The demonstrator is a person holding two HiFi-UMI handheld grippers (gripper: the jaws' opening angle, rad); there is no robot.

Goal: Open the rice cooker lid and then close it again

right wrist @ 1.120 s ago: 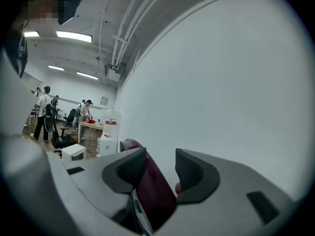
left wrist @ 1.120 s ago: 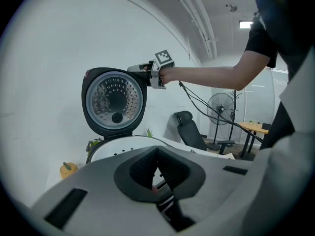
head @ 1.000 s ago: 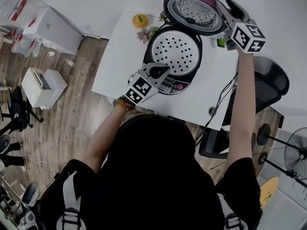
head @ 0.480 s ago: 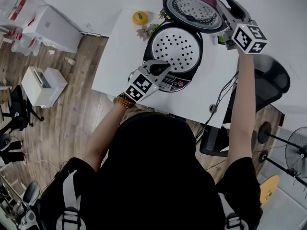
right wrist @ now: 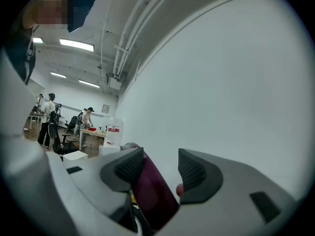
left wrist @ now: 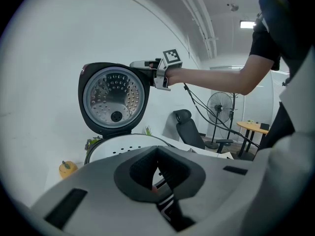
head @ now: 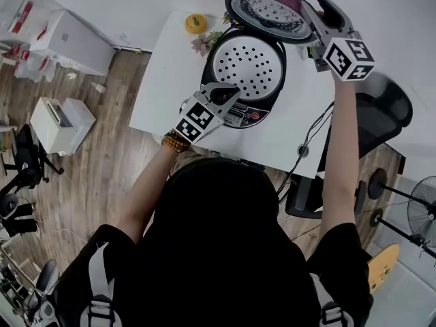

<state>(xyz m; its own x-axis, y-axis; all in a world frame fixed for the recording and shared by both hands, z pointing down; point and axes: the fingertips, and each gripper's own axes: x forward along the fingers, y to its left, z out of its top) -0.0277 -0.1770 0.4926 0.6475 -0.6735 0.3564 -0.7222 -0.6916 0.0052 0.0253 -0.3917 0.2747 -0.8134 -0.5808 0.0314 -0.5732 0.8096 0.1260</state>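
The right gripper is letting go: its jaws have just been opening and are standing wide around the rim of the lid, which is standing fully raised behind the cooker. The left gripper, jaws together and empty, is pointing at the cooker's front. Opening looks done. Next comes pushing the lid down until it latches.
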